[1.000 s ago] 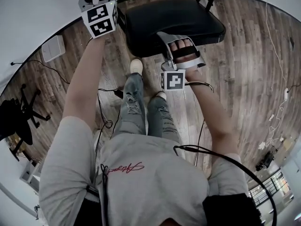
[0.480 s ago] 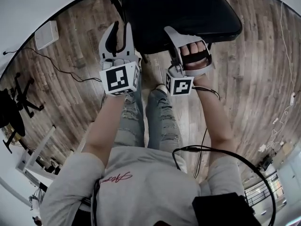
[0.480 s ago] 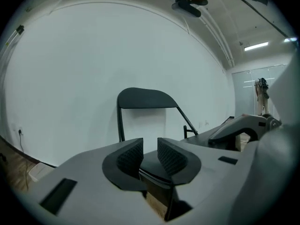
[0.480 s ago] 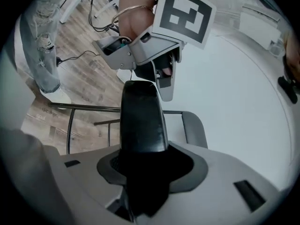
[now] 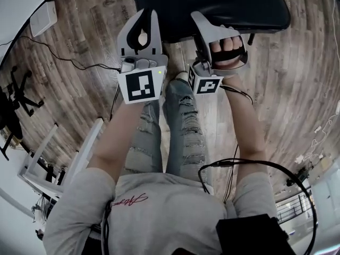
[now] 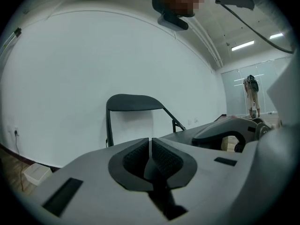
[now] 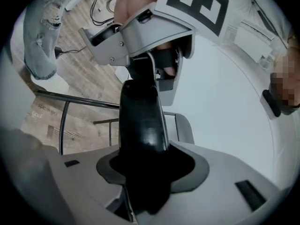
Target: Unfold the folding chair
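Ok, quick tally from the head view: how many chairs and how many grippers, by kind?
folding chair: 1
swivel chair: 1
grippers: 2 (left gripper, jaws just closed, nothing between them; right gripper, on the folding chair's seat)
total: 4

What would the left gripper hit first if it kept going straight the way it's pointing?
Probably the folding chair's backrest, dead ahead of the left gripper, whose jaws have just been closing on nothing. It might pass beneath it to the white wall; depth is unclear.
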`<state>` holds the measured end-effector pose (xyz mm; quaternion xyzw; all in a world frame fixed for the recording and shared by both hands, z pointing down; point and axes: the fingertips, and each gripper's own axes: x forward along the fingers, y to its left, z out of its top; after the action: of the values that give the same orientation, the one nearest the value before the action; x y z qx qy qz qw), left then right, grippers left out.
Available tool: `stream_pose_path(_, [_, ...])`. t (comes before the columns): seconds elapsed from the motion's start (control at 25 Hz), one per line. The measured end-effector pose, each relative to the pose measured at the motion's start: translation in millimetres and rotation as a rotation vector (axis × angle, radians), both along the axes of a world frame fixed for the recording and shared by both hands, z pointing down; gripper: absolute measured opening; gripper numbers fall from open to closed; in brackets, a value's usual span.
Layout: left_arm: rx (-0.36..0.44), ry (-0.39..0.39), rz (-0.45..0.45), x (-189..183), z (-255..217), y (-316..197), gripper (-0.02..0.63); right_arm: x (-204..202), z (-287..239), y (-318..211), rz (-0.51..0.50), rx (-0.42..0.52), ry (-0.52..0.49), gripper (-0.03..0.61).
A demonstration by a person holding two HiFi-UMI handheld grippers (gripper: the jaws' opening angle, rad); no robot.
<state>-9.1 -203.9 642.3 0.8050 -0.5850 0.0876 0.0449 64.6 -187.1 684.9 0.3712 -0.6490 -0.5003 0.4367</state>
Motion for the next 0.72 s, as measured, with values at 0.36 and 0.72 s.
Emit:
stream_pose_path(0.36, [0.025, -0.131, 0.19, 25.7, 36.2, 60.3, 0.029, 16.2, 40.3, 57.1, 0.038, 0.004, 0.0, 0.215])
stream_pose_path(0.72, [0.229, -0.158, 0.261, 37.0, 50.1, 113.8, 0.018, 42.3, 97.3, 108.2, 0.146, -0.014, 0.032, 0.239])
